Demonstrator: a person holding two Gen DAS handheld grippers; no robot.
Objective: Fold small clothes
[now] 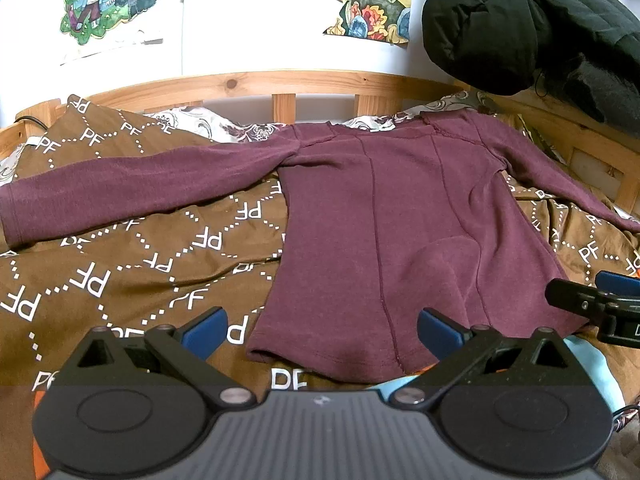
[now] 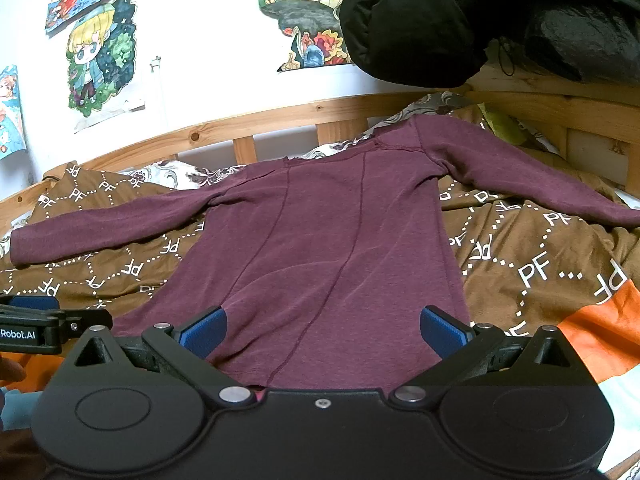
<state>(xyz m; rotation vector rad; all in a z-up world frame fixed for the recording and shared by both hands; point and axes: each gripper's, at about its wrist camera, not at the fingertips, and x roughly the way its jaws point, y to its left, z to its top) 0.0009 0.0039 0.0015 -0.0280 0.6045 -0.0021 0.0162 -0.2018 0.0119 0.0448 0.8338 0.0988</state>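
While both claws gape, shirt (image 1: 360,220) hem lies near.

Both cameras sit low by the hem of the purple shirt (image 1: 372,216), side by side, left one further left, looking up the bed (image 1: 248,84) at the same wall.

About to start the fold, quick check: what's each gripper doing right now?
Left gripper: open, holding nothing, at the maroon top's hem.
Right gripper: open, holding nothing, over the same hem.
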